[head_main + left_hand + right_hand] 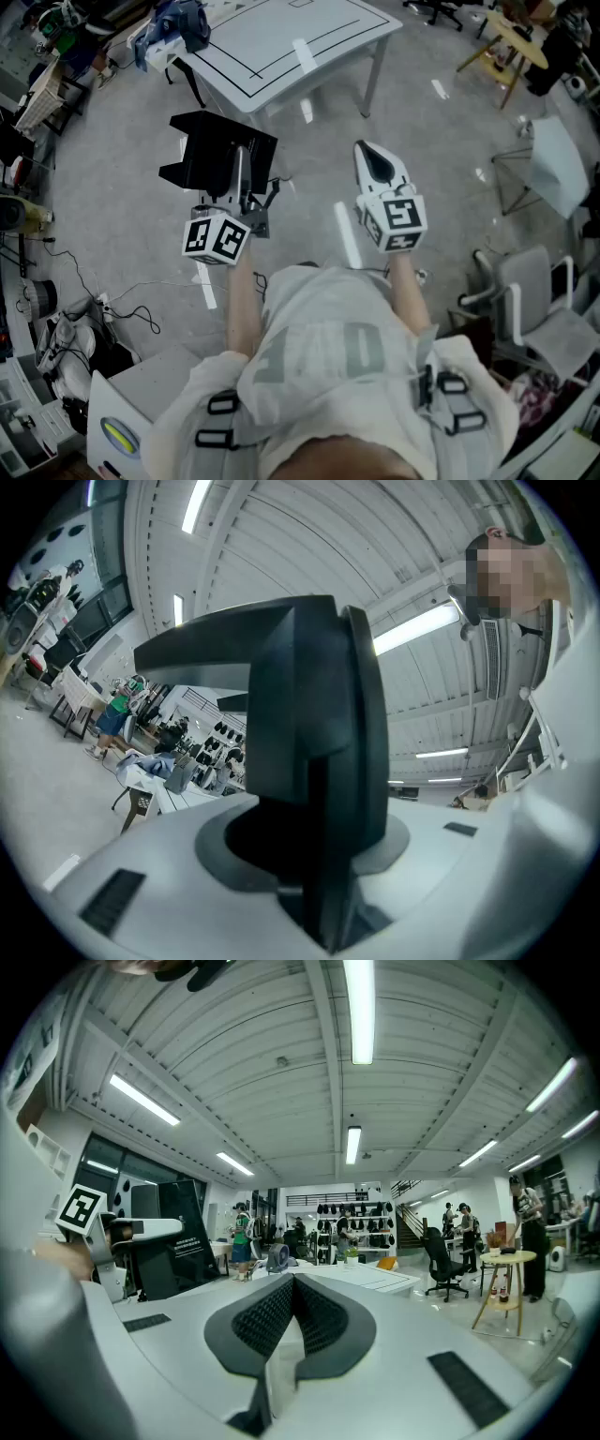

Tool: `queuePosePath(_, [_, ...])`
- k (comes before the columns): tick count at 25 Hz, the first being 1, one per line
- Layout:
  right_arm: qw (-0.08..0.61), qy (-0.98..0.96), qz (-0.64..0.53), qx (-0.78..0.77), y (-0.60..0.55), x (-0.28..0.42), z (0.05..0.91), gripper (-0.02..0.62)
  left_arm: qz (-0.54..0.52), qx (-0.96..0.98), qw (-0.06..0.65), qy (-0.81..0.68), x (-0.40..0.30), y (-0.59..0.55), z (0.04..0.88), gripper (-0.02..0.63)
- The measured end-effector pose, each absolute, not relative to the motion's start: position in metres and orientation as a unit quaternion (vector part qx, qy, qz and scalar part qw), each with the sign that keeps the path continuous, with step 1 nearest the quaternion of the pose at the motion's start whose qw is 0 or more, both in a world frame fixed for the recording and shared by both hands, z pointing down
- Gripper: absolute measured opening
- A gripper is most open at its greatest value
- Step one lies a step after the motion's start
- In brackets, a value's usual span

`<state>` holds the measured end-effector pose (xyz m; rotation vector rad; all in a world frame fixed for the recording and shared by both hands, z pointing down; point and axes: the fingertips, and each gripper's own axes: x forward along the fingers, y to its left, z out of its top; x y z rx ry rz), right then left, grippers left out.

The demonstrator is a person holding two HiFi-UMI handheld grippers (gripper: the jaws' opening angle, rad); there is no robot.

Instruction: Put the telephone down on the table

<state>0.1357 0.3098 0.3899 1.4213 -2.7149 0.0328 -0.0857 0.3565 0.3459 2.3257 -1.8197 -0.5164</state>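
The telephone (220, 150) is a black, flat, angular thing held in the air above the grey floor. My left gripper (246, 195) is shut on its near edge. In the left gripper view the telephone (309, 761) stands upright between the jaws and fills the middle of the picture. My right gripper (375, 161) hangs level beside it to the right, shut, with nothing between its ribbed pads (323, 1321). The white table (281, 47) with black lines on its top stands ahead, beyond both grippers. It shows far off in the right gripper view as the table (370, 1281).
Grey chairs (525, 291) stand at the right, and a wooden stool (506, 47) at the upper right. Cables and a power strip (103, 302) lie on the floor at the left, beside cluttered shelves (28, 103). People stand far off in the room (525, 1213).
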Motion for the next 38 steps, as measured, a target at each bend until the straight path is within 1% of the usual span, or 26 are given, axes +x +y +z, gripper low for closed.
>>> queuePosePath(8, [0.035, -0.890, 0.013, 0.455, 0.310, 0.140, 0.393, 0.006, -0.223, 0.770, 0.088, -0.591, -0.075, 0.356, 0.342, 0.147])
queuePosePath(13, [0.039, -0.889, 0.024, 0.456, 0.308, 0.140, 0.401, 0.006, -0.196, 0.777, 0.083, -0.592, -0.067, 0.354, 0.349, 0.147])
queuePosePath(19, [0.020, -0.891, 0.047, 0.452, 0.305, 0.139, 0.404, 0.006, -0.189, 0.780, 0.091, -0.590, -0.062, 0.352, 0.357, 0.147])
queuePosePath(25, [0.024, -0.889, 0.079, 0.450, 0.307, 0.140, 0.420, 0.006, -0.194, 0.773, 0.104, -0.596, -0.070, 0.356, 0.364, 0.147])
queuePosePath(30, [0.041, -0.894, 0.068, 0.442, 0.293, 0.134, 0.424, 0.008, -0.208, 0.768, 0.108, -0.597, -0.077, 0.335, 0.367, 0.147])
queuePosePath(38, [0.056, -0.895, 0.055, 0.439, 0.244, 0.125, 0.431, 0.007, -0.215, 0.779, 0.104, -0.580, -0.069, 0.281, 0.361, 0.147])
